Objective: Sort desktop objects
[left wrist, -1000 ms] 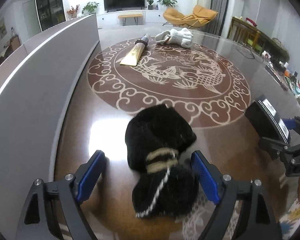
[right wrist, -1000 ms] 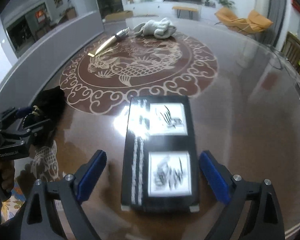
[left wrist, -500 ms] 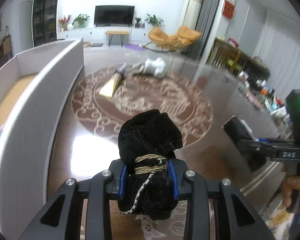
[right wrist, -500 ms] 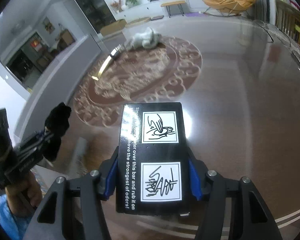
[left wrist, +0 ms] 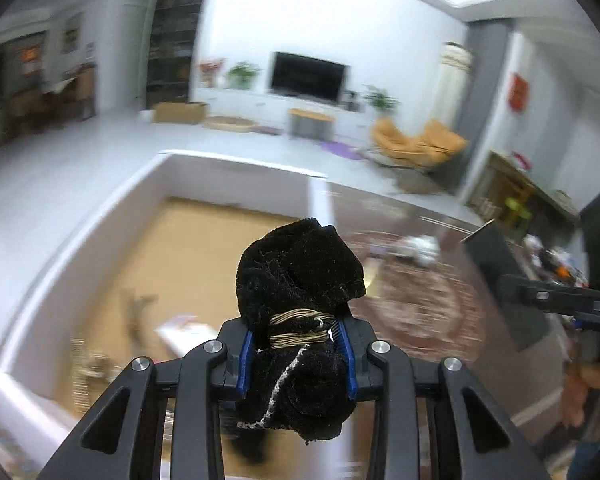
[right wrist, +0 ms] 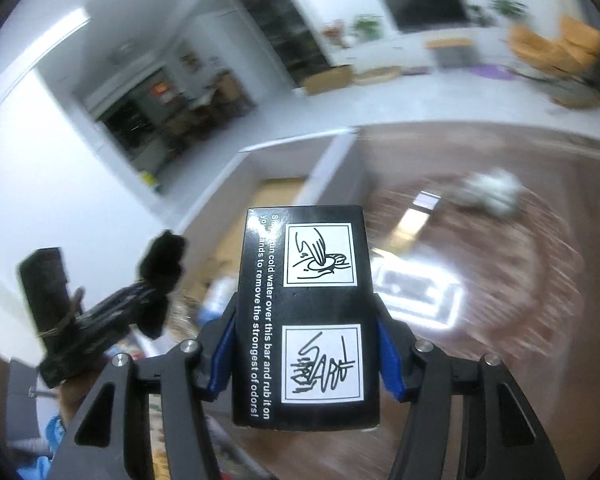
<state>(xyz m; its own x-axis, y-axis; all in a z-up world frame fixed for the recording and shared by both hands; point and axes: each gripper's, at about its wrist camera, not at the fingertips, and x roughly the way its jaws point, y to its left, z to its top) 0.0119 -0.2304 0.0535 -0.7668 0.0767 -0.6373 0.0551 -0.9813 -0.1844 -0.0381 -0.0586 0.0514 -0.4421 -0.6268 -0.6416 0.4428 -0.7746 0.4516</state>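
above white box (left wrist: 100, 240) | left fingers (left wrist: 350, 354) grip black sock bundle (left wrist: 296, 280) | right fingers (right wrist: 388, 352) grip black carton (right wrist: 306, 312)

Box (left wrist: 204, 240) open-topped, white walls raised around it; clutter on near floor, far floor bare. Worktop (right wrist: 520, 320) mostly bare; white bundle (right wrist: 492, 194) at far side.

Box (left wrist: 188, 248) contents & far white bundle (right wrist: 494, 192) too blurred.

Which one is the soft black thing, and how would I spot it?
Look above the big white box beside the brown patterned table. The left gripper is clamped on a fuzzy black sock bundle. Tan thread wraps its middle, unlike the hard printed black box.
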